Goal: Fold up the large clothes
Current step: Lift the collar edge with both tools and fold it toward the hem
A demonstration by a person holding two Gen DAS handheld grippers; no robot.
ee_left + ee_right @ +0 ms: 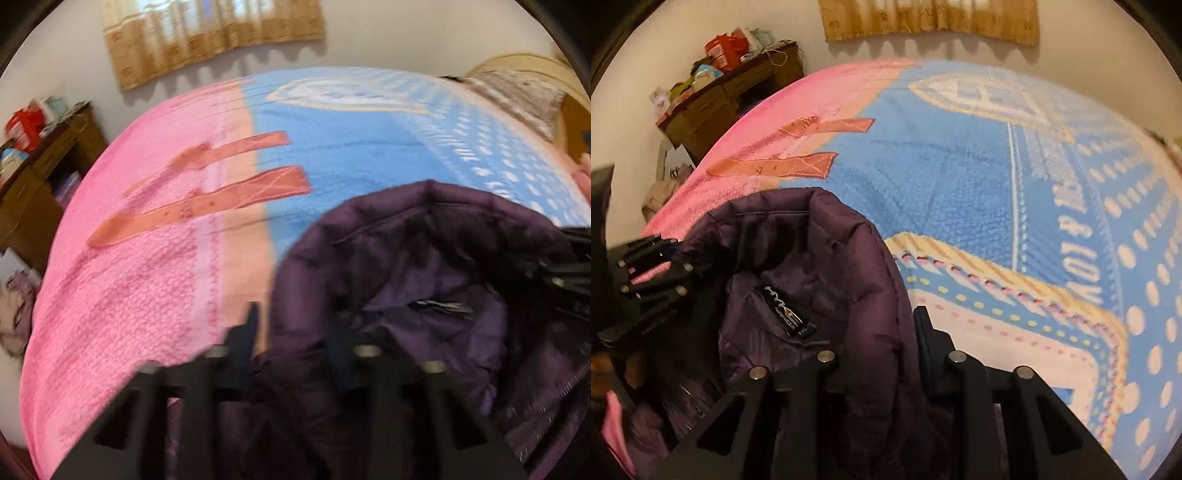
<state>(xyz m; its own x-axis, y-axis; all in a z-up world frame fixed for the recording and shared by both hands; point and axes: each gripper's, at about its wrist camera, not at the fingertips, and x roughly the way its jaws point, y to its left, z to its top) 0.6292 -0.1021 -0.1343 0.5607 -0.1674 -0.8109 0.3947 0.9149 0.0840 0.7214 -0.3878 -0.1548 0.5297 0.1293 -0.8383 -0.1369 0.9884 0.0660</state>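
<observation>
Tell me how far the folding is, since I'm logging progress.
Early. Done: the purple jacket lies on the blanket. In hand: both hand-held grippers, left and right, pinch its collar edge. Left: every fold; it looks bunched, lining and label showing.

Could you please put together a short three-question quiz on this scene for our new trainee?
1. True or false: both grippers grip the purple jacket.
2. What does the jacket lie on?
A. a bare wooden floor
B. a pink and blue blanket
C. a glass table
3. What stands against the wall at the far left?

Key
1. True: the left gripper and right gripper each pinch the jacket near its collar.
2. B.
3. A cluttered wooden desk.
</observation>
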